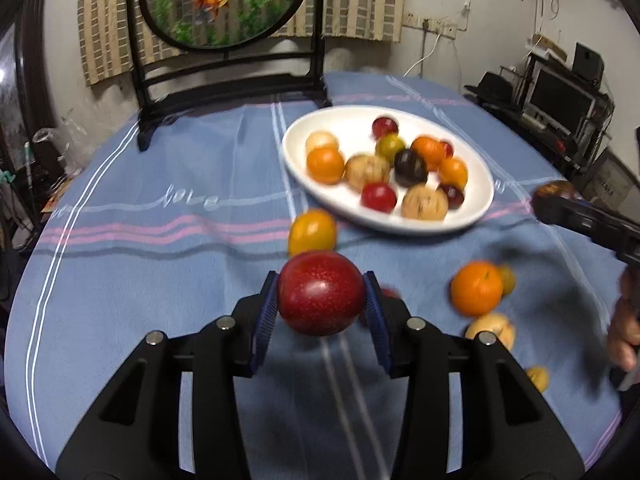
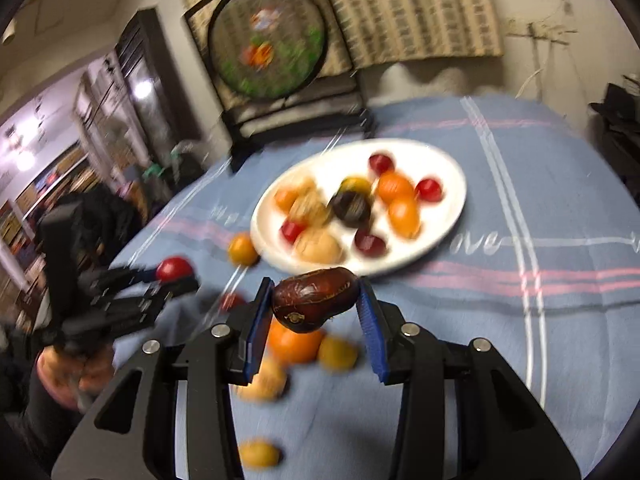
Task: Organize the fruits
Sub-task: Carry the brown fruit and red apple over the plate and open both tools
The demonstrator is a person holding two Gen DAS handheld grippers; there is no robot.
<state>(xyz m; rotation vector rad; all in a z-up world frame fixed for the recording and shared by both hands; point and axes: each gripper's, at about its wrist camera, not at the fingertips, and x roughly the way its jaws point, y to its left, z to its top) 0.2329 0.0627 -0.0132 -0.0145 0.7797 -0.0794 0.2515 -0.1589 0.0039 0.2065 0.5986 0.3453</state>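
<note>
Blue cloth (image 1: pixel 180 184) covers the round table, with pink and white stripes and the word "love" stitched across it in white. At the far edge of the table stands a dark wooden stand holding a round screen (image 1: pixel 224 0) with an orange goldfish and green weeds on it. Behind it a striped tan curtain (image 1: pixel 360 0) hangs on a pale wall. Off to the right of the table are dark shelves with a black monitor (image 1: pixel 560 100) and white wires running up the wall. The right wrist view shows a bright room with shelves far off to the left.

On the cloth sits a white oval plate (image 1: pixel 320 200) with many small fruits in it: orange, red, tan, green and one very dark one. A yellow fruit (image 1: pixel 312 232) lies on the cloth just beside the plate's near rim. An orange (image 1: pixel 476 288) and a few small tan and yellow fruits lie on the cloth nearer to me, well apart from the plate.

My left gripper (image 1: pixel 320 300) squeezes a red plum (image 1: pixel 320 296) between its blue pads, up off the cloth. My right gripper (image 2: pixel 316 304) pinches a brown fruit (image 2: pixel 314 298) between its blue pads, above the orange and short of the plate. Both views are a bit blurry.
</note>
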